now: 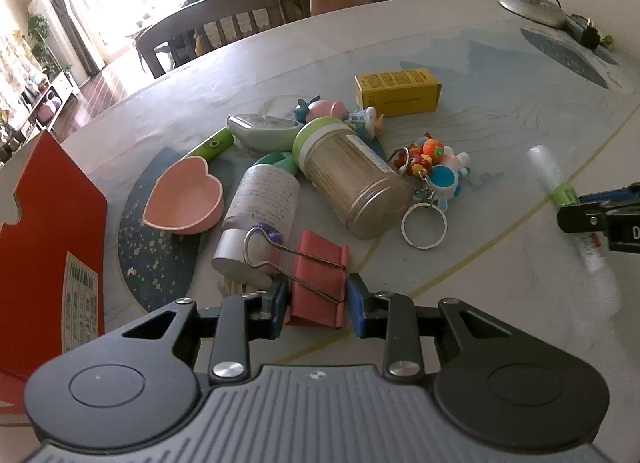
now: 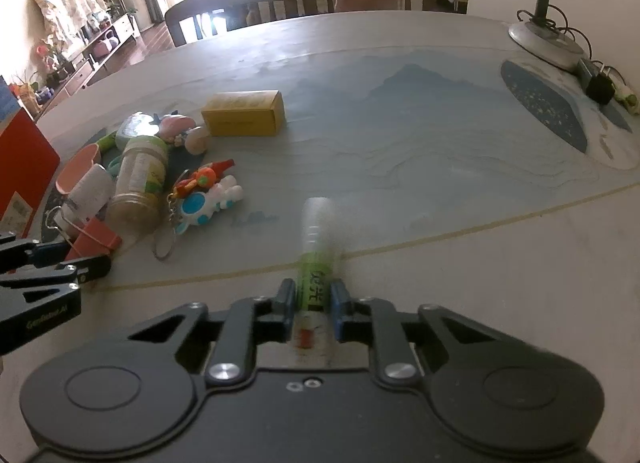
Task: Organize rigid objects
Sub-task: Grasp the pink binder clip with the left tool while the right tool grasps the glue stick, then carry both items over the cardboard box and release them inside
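Observation:
A red binder clip [image 1: 320, 255] with wire handles lies on the table at the near edge of a pile. My left gripper [image 1: 317, 299] is shut on it, a blue pad against each side. From the right wrist view, the left gripper [image 2: 82, 257] and the clip [image 2: 96, 239] show at the far left. A white glue stick [image 2: 316, 247] with a green label points away along the table. My right gripper [image 2: 314, 303] is shut on its labelled middle. In the left wrist view the same stick [image 1: 548, 167] and right gripper [image 1: 576, 215] show at the right edge.
Behind the clip lie a white bottle [image 1: 264, 195], a green-lidded jar [image 1: 352, 179], a pink heart dish [image 1: 184, 199], toy keychains [image 1: 436, 179] and a yellow box [image 1: 398, 91]. A red box [image 1: 52, 247] stands at the left. A lamp base [image 2: 544, 43] and chairs [image 2: 232, 7] are at the far side.

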`<state>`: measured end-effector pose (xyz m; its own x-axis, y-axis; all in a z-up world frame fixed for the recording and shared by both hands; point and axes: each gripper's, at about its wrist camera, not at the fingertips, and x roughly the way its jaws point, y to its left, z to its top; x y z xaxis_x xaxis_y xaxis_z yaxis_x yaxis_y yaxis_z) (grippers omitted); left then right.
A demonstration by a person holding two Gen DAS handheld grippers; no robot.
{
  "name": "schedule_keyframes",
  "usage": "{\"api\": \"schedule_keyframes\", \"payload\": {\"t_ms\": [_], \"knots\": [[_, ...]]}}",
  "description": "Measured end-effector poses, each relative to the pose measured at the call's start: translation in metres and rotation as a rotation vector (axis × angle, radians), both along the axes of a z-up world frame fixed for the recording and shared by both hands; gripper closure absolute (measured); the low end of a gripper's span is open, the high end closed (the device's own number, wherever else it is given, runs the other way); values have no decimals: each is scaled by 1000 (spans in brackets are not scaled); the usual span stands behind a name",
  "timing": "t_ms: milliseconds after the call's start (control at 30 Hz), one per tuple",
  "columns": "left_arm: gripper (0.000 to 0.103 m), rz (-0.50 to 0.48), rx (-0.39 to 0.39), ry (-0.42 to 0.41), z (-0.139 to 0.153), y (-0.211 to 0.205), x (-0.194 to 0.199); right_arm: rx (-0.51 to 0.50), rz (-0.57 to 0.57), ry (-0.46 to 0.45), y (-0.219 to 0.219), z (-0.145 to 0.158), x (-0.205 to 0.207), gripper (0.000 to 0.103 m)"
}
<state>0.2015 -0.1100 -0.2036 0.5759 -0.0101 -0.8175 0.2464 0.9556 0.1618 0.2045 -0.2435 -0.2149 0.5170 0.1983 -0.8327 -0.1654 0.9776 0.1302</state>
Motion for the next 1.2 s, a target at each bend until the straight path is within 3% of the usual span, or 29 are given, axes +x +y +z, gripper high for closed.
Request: {"api": "schedule_keyframes", "payload": {"t_ms": [300,600,967,1200], "knots": [[74,53,-75,28,11,17,-9,53,28,5,-7,8,-14,86],[75,97,-132,24,31,33,-28,125,111,-9,2,39,-30,86],[75,155,-205,-29,70,59,-49,167,222,-30,40,72,-38,86],[75,158,-244,-68,101,90,-55,165,283,-93,78,99,-43,86]]}}
